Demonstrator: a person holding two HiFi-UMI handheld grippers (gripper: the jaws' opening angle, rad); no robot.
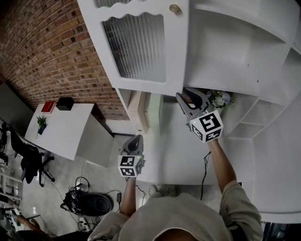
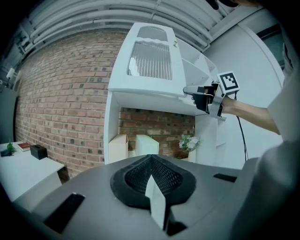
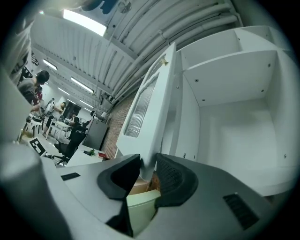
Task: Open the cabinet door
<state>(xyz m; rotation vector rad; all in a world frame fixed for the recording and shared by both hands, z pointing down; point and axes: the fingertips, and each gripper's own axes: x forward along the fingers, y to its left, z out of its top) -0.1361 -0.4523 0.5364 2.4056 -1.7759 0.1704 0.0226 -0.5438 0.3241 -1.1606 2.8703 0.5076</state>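
While the head view looks down past the person's arms, the white cabinet door with a ribbed glass panel (image 1: 176, 52) stands swung well out from the white open-shelved cabinet (image 1: 235, 52), whose bare shelves show beside it; the round brass knob (image 1: 174, 8) near the door's upper corner is untouched; the right gripper (image 1: 186, 95) reaches up to the cabinet door's lower edge, and the left gripper (image 1: 135, 140) hangs lower, well apart from the door; in the left gripper view that gripper's jaws are pressed together with nothing between them, pointing towards the red brick wall (image 2: 61, 103) and the open niche under the cabinet, with the right gripper seen at the door's bottom edge; in the right gripper view the door is seen nearly edge-on, and its lower edge sits between the two black pads, which appear to pinch it from both faces; judged from this, the opening swing is in hand and largely done, the grip being on the edge rather than the knob; the next move probably calls for carrying that edge along the door's arc without twisting it, then spreading the jaws and drawing clear.
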